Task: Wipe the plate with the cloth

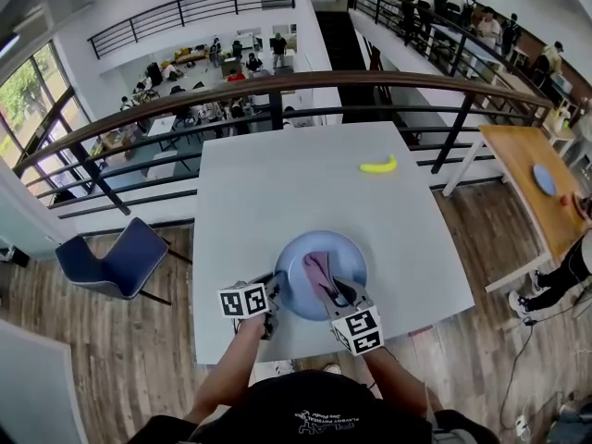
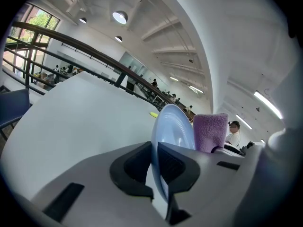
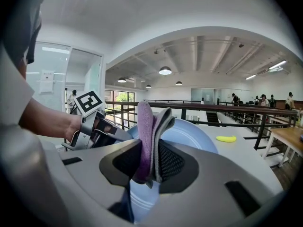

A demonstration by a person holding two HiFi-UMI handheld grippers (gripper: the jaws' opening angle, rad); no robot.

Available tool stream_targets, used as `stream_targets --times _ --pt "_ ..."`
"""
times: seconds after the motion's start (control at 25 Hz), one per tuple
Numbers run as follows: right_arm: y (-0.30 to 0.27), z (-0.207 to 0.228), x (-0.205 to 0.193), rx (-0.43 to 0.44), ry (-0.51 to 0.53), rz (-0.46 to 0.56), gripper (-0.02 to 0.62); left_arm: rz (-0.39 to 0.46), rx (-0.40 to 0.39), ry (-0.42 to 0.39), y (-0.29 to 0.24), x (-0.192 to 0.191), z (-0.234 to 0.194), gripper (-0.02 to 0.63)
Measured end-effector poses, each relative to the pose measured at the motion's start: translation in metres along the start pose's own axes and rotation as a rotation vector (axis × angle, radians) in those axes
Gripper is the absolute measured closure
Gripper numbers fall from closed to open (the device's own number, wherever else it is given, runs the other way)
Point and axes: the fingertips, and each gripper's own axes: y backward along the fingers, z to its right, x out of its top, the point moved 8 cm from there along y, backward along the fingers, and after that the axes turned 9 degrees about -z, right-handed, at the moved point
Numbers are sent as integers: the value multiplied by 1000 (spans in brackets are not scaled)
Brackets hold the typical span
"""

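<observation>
I stand at grey table [image 1: 268,192] by curved railing [image 1: 277,83]; wood floor [image 1: 111,359], blue chair [image 1: 120,262] on my left, windows [image 1: 23,86] beyond, ceiling lamps [image 3: 165,70] lit.

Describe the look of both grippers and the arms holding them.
The left gripper and right gripper match: pale grey moulded bodies, black ribbed pads, each with a white cube of black square markers. The forearms are bare; the person wears a black top with white print.

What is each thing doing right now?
Plate, held by its rim in the left gripper.
Cloth, folded, pinched in the right gripper, over the plate.
Left gripper, shut on the plate.
Right gripper, shut on the cloth.
Banana, lying on the table, far side.
</observation>
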Motion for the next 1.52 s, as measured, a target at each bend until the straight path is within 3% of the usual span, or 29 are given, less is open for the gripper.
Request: stream_targets --times 0.52,0.84,1.52 --pt "-32 -30 7 88 41 -136 495 16 30 -32 6 2 6 575" --pt "-43 -43 8 81 76 -238 494 27 -8 -28 12 -3 12 575" --pt "-42 -32 17 56 88 -197 494 61 -5 -68 16 4 21 574"
